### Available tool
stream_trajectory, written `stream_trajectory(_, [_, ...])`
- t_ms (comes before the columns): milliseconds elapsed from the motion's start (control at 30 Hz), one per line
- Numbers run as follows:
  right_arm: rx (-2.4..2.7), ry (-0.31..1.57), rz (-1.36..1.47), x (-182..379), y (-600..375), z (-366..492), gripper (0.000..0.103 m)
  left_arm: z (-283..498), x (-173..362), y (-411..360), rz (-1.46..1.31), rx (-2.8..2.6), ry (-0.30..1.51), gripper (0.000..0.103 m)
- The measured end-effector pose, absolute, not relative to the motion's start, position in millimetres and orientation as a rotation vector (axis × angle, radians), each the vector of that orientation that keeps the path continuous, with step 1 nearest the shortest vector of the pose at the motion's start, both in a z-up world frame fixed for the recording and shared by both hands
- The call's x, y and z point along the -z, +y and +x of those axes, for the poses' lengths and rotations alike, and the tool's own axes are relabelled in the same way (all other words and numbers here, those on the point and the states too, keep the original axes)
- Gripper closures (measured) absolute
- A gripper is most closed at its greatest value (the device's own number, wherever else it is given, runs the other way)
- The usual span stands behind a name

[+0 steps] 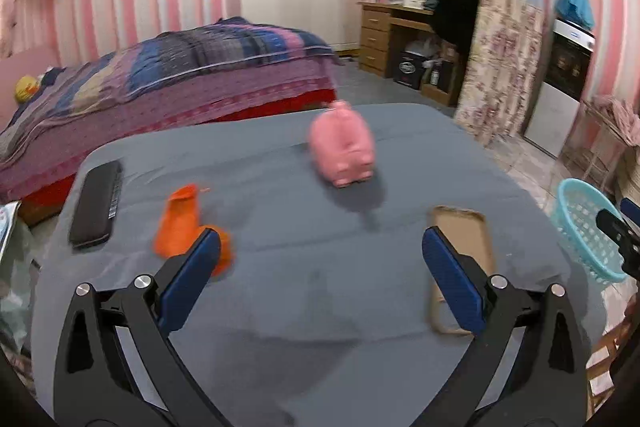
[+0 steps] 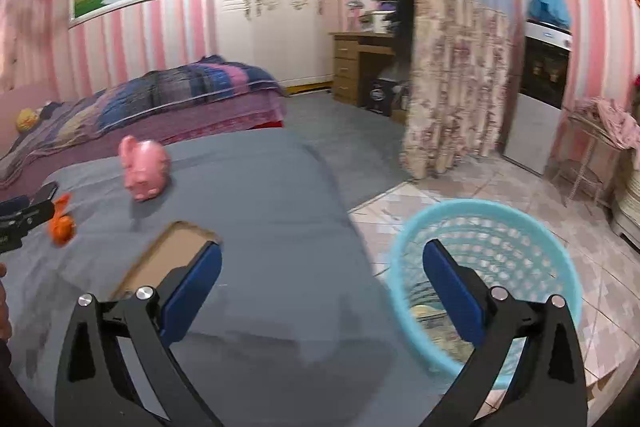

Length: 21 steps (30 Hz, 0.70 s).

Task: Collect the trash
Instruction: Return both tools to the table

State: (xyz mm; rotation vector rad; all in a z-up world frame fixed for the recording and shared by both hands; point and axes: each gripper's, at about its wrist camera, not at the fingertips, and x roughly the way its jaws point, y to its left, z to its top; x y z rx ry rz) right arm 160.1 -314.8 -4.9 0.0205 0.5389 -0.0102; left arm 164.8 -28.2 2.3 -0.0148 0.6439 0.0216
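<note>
My left gripper (image 1: 322, 259) and right gripper (image 2: 322, 263) are both released; the blue basket (image 2: 532, 227) stands lower right, beside the table edge (image 2: 340, 195); no writing readable

A home bedroom: quilted bed (image 1: 168, 75), wardrobe (image 2: 272, 3), wooden desk (image 1: 384, 31).

Pink-striped walls (image 2: 180, 15), bed (image 1: 168, 75), wood desk (image 1: 384, 35), tiled floor (image 2: 600, 267).

Dim, even indoor light, soft shadow beneath pink pig (image 1: 343, 146) on grey surface (image 1: 304, 267), motion blur throughout, strong fisheye bending, black vignette corners.
</note>
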Motion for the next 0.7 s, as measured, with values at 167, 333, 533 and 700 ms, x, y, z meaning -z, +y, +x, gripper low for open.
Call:
stream_trajectory(167, [-0.034, 0.559, 0.020, 9, -275, 160, 0.005, 151, 7, 20, -0.057, -0.088, 0.669, 0.006])
stream_trajectory(333, [-0.064, 0.575, -0.018, 14, -235, 158, 0.005, 145, 25, 56, -0.063, -0.109, 0.732, 0.006])
stream_trajectory(533, [-0.051, 0.614, -0.098, 29, -196, 164, 0.005, 157, 54, 86, -0.082, -0.117, 0.801, 0.006])
stream_trajectory(700, [-0.064, 0.650, -0.082, 35, -189, 170, 0.005, 182, 63, 99, -0.111, -0.091, 0.808, 0.007])
